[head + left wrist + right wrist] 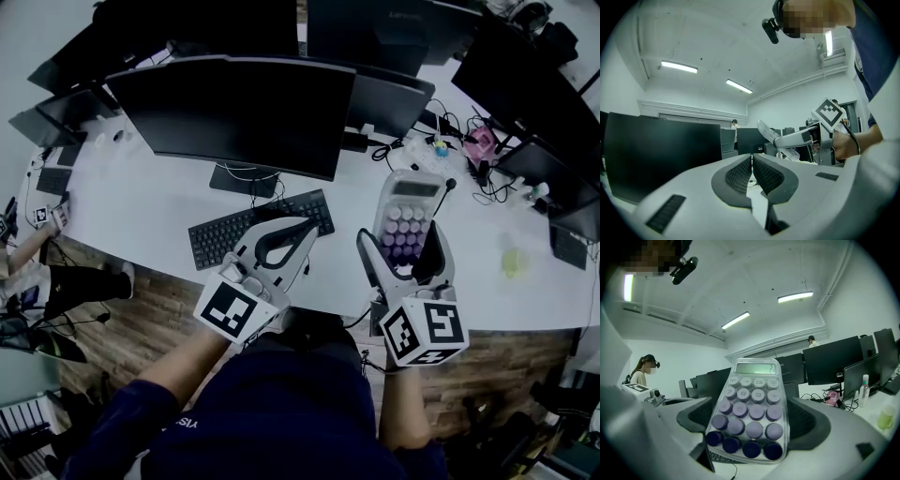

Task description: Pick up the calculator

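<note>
The calculator (409, 217) is clear-cased with round purple keys and a grey display at its far end. My right gripper (405, 246) is shut on it, the pads pressing its two long sides. In the right gripper view the calculator (750, 404) fills the space between the jaws of the right gripper (750, 420), keys facing up, lifted above the desk. My left gripper (302, 231) hovers over the keyboard's near edge with its jaws together and nothing in them. In the left gripper view the left gripper (752, 158) has its ribbed pads meeting, with the right gripper (801, 136) off to its right.
A black keyboard (258, 230) lies on the white desk (141, 211) in front of a large dark monitor (234, 112). Cables and a pink object (480, 142) sit at the back right, a yellow-green item (513, 261) on the right. Other people stand in the background, one (642, 373) at the left.
</note>
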A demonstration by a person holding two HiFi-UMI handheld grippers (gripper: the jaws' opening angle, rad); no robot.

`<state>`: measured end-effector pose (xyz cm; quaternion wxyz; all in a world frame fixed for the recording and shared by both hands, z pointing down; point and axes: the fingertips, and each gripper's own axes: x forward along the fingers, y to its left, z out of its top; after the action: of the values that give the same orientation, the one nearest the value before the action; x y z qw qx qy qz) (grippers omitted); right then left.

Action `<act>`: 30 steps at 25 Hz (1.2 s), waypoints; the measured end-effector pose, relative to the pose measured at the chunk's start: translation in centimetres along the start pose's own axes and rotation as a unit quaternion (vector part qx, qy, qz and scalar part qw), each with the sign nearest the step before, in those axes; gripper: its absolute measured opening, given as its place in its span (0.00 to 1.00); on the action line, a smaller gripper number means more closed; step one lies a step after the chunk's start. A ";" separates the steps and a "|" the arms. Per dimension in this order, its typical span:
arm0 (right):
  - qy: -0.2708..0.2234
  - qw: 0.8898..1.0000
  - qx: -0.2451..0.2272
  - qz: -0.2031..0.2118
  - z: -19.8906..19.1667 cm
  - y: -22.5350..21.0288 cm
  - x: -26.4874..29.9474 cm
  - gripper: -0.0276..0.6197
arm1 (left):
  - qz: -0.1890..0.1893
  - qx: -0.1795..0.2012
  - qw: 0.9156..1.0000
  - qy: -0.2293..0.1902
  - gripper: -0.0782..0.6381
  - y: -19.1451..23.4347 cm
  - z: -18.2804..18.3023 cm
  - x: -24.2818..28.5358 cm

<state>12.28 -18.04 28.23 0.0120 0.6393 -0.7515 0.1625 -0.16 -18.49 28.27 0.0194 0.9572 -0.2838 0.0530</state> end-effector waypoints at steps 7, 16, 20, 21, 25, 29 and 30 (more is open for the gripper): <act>0.004 1.000 0.011 0.022 -0.2 0.2 0.2 0.81 | -0.001 0.005 1.000 0.003 0.16 0.1 0.0 0.0; -0.003 0.999 0.020 0.027 0.2 -0.2 0.1 0.82 | -0.010 0.009 1.000 0.006 0.16 -0.1 0.1 0.4; -0.016 0.999 0.034 0.027 0.5 -0.6 0.2 0.82 | -0.016 0.012 1.000 0.005 0.16 -0.2 0.1 0.8; -0.021 0.999 0.039 0.029 0.7 -0.6 0.2 0.82 | -0.016 0.012 1.000 0.005 0.16 -0.2 0.1 0.9; -0.033 0.998 0.048 0.037 1.2 -0.8 0.3 0.82 | -0.016 0.014 1.000 0.009 0.16 0.1 0.0 1.1; -0.027 0.998 0.037 0.042 1.1 -0.8 0.5 0.82 | -0.018 0.019 1.000 0.012 0.16 0.0 -0.1 1.5; -0.025 0.998 0.035 0.043 1.1 -0.9 0.5 0.82 | -0.018 0.019 1.000 0.012 0.16 0.0 -0.1 1.6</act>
<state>13.25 -18.93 27.51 -0.0361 0.6101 -0.7723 0.1734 1.13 -19.34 28.51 0.0052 0.9618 -0.2649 0.0691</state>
